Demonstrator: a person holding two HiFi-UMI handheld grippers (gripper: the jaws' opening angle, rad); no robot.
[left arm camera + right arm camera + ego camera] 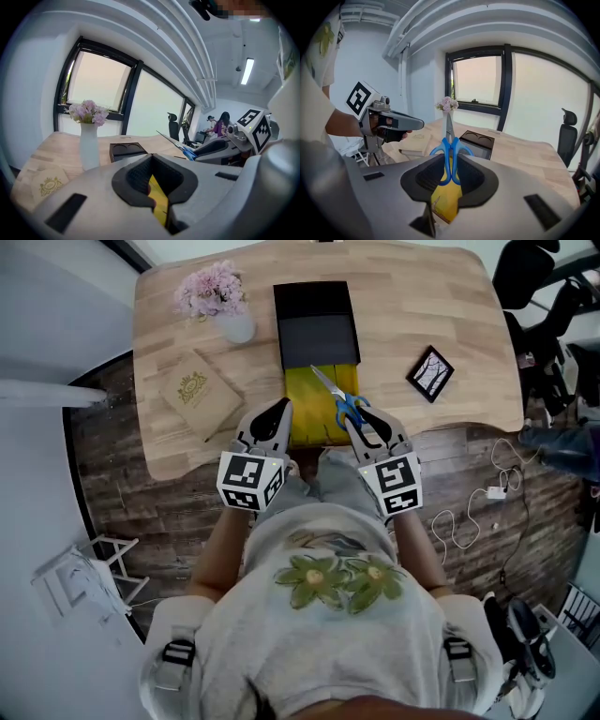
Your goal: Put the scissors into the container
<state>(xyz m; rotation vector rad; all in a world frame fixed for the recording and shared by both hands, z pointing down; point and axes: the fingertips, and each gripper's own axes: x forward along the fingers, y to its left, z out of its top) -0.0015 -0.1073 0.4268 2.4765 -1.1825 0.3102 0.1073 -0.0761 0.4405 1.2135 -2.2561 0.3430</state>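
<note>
Two grippers over the table (187,296), black box (317,324) beyond.
Left gripper (279,411) jaws narrow, seemingly pinching the yellow pouch (314,420) edge; right gripper (361,420) jaws clamp the scissors (337,395) by blue handles above it. Light, stiff, sharp: the handles look the safest hold.

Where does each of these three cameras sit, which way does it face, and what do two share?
Head view: on the person's head, facing steeply down at the table; shows shirt, left hand-held gripper, right hand-held gripper.
Left gripper view: on the left hand-held gripper, looking along its shut jaws toward the windows.
Right gripper view: on the right hand-held gripper, looking along jaws clamped on the scissors.
Shared: both gripper views show the flower vase.
</note>
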